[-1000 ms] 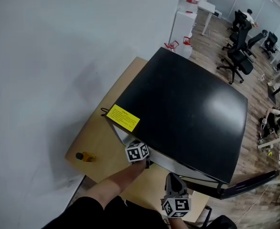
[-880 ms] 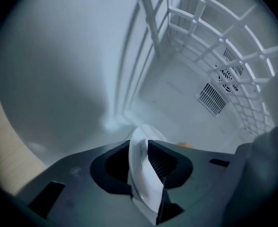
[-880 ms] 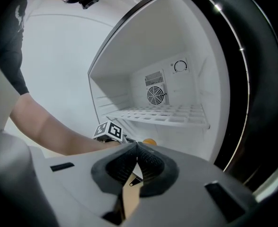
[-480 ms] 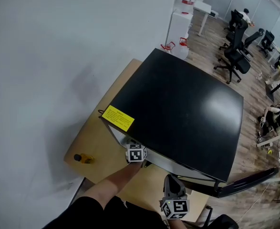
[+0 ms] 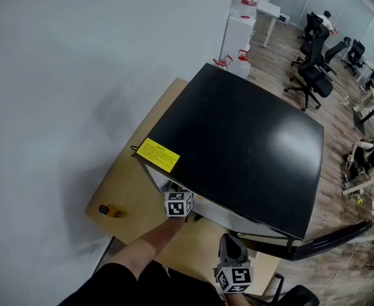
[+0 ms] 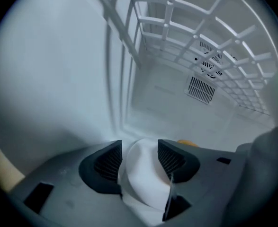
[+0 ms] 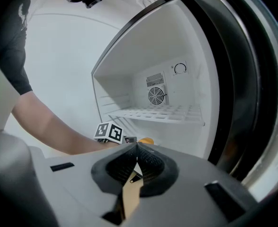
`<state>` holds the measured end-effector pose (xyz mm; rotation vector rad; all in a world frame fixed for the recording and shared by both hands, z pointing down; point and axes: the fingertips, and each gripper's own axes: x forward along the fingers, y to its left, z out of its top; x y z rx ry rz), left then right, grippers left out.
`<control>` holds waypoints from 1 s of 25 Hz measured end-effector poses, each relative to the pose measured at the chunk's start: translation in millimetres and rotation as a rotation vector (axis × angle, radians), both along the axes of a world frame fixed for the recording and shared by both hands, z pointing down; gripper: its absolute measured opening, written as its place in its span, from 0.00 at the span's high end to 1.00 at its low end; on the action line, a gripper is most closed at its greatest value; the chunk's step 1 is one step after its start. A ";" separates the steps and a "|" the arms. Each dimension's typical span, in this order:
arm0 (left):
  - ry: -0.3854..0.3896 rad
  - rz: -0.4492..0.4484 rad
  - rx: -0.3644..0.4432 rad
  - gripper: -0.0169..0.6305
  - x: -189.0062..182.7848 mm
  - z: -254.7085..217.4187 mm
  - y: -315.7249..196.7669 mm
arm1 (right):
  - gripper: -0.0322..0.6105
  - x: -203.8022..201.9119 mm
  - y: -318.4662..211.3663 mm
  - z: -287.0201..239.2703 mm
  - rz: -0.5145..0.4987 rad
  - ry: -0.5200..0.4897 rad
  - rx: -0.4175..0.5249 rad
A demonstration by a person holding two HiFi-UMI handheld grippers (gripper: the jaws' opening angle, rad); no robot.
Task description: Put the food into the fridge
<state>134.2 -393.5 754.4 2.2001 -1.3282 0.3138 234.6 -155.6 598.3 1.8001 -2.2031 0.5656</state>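
My left gripper reaches inside the white fridge. Its jaws are opening, and a white plate lies between the pads on the fridge floor. A bit of orange food shows past the right pad. In the head view only its marker cube shows, at the front opening of the black-topped fridge. My right gripper is shut on nothing and hangs outside the open fridge. From there I see the left gripper's cube and the orange food under the wire shelf.
The fridge stands on a wooden table against a white wall. A small orange item lies on the table at the left. The fridge door stands open to the right. Office chairs stand far behind.
The left gripper's cube stays at the fridge opening, shifted only slightly left. The right gripper has hardly moved.
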 end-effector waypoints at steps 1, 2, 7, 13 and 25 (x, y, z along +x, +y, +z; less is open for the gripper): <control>0.003 0.003 0.002 0.64 -1.2 -0.3 1.5 | 0.86 -0.8 0.0 -0.3 0.000 0.001 0.002; 0.005 0.007 0.005 0.64 -2.3 -0.7 3.2 | 0.86 -1.7 0.2 -0.6 0.000 0.002 0.004; 0.000 0.025 0.012 0.64 -13.9 -2.3 18.8 | 0.86 -10.6 5.4 -3.4 0.000 0.006 0.010; 0.019 0.032 0.011 0.64 -31.4 -13.5 43.4 | 0.86 -30.7 14.7 -8.9 -0.005 0.001 0.018; 0.056 0.140 0.070 0.64 -63.5 -79.6 127.4 | 0.86 -50.2 46.0 -49.4 0.119 0.022 0.105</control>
